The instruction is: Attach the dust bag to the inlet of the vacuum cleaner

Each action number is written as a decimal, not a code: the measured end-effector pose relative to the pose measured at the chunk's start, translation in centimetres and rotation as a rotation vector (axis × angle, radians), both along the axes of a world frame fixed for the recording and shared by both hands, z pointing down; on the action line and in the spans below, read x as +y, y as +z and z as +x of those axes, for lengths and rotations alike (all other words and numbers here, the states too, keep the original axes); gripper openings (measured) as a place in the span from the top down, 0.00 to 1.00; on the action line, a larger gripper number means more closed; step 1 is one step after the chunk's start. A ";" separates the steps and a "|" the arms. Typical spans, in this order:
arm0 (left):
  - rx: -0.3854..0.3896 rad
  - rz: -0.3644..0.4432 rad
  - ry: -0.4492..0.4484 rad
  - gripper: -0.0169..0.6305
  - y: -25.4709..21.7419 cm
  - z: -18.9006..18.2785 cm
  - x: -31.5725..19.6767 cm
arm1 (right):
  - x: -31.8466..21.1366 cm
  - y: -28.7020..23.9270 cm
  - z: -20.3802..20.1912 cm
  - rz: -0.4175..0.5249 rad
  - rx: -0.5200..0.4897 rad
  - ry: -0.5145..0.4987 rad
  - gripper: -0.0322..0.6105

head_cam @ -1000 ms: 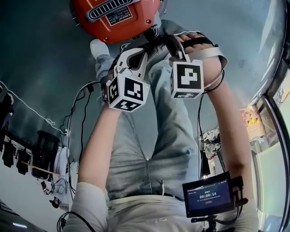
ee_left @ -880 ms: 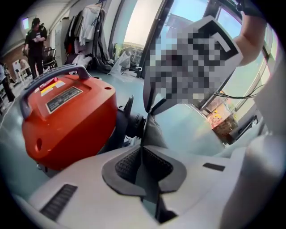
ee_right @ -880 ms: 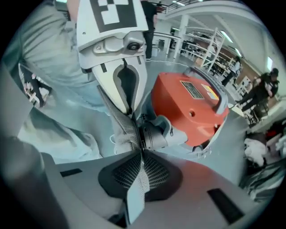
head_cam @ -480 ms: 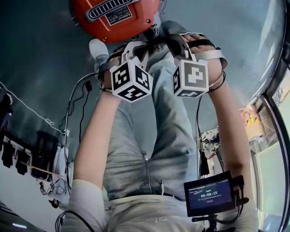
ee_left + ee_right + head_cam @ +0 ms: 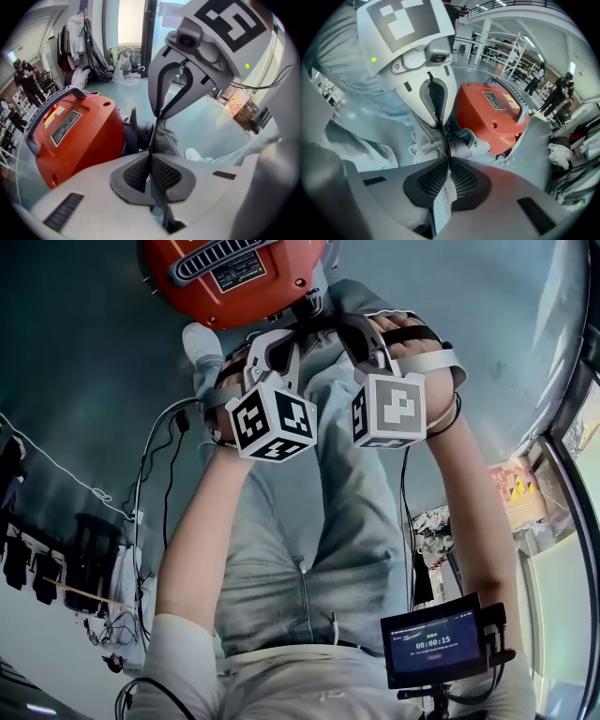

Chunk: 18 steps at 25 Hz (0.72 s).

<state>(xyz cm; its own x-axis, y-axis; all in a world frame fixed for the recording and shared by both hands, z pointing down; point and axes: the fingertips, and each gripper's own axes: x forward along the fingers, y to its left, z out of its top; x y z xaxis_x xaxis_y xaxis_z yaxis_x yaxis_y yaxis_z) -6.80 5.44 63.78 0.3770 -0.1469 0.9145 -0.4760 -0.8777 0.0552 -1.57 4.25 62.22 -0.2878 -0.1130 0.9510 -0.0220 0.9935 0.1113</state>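
Seen from the head camera, a person stands on a grey-green floor point(image 5: 75, 352) over a red vacuum cleaner point(image 5: 234, 273) at the top of the frame, with both arms reaching toward it and a tool in each hand. The left claw point(image 5: 150, 157) is pressed closed, its ribbed pads pinching a thin fold of the grey mesh dust bag point(image 5: 165, 139). The right claw point(image 5: 449, 161) is likewise clamped tight, and a strip of the same fabric runs out from between its pads toward the bottom of that frame. The two claws face each other tip to tip, with the bag bunched between them just beside the vacuum cleaner's inlet point(image 5: 461, 146), a short collar at the near end of the red body. In the right gripper view the fabric lies against that collar, though whether it is seated over it cannot be made out. In the head view the bag itself is mostly hidden behind the two tools at upper centre. The person's jeans point(image 5: 337, 521) fill the middle of that frame, a pale shoe point(image 5: 202, 338) shows beside the vacuum cleaner, and a small screen point(image 5: 433, 648) sits at lower right.
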 end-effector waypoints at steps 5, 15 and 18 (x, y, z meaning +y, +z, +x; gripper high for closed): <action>0.008 -0.034 -0.009 0.96 1.2 0.7 -0.5 | -0.6 1.4 0.7 -0.051 -0.001 0.093 0.91; -0.027 -0.093 0.084 0.96 -0.8 -3.5 0.0 | -0.8 -0.6 5.3 -0.063 -0.091 0.507 0.91; -0.030 -0.047 0.126 0.96 -2.8 -3.5 -0.6 | -0.4 -1.9 6.3 -0.022 -0.125 0.627 0.91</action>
<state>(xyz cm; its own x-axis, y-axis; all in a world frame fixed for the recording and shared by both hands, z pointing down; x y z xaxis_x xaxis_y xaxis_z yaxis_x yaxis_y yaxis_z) -10.32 4.86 60.95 0.3623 -0.0567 0.9303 -0.3640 -0.9275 0.0853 4.76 3.85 60.36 -0.2819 -0.2769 0.9186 -0.6117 0.7895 0.0503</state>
